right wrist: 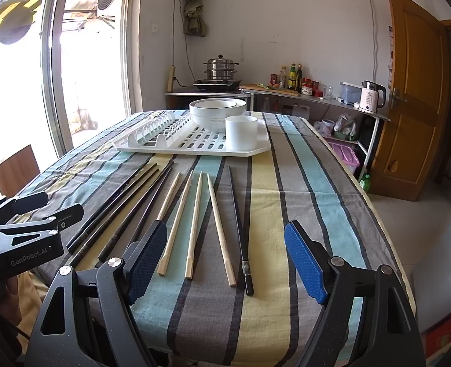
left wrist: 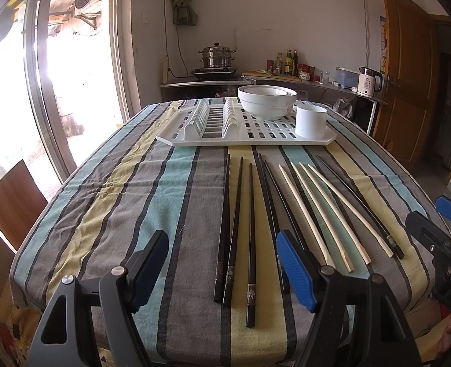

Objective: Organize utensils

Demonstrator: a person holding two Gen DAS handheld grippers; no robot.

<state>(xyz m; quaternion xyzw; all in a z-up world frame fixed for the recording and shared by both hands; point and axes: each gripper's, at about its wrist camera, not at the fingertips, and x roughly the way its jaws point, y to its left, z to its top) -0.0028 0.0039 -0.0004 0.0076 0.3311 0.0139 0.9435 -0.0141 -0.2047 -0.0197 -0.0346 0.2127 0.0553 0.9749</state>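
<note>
Left tongs (left wrist: 222, 272): mine, wide, holding nothing; low over the near edge, three black sticks (left wrist: 234, 232) lying between the fingers.
Right tongs (right wrist: 225, 260): wide too, nothing held; pale sticks (right wrist: 195, 223) and one black stick (right wrist: 239, 229) lie between its fingers.
Sticks: all flat on the cloth (left wrist: 118, 198), fanned, thick ends toward me, tips toward the rack (left wrist: 243, 137). More black ones run under my left tongs' blue pad (count unclear there).
Step, as I judge it: nothing picked yet; first grasp pending.
How to do it well: take one stick, or one matched pair, near the thick end; close squarely across it so it does not roll or pivot; lift level before swinging toward the cup (left wrist: 311, 120).
Cup: white, upright on the rack's near right corner, likely the holder (inside not visible).
In the way: bowls (left wrist: 266, 101) stacked just behind the cup; neighbouring sticks lie close, so a wide pinch may drag extras.
Risk: the two tongs work near each other.
</note>
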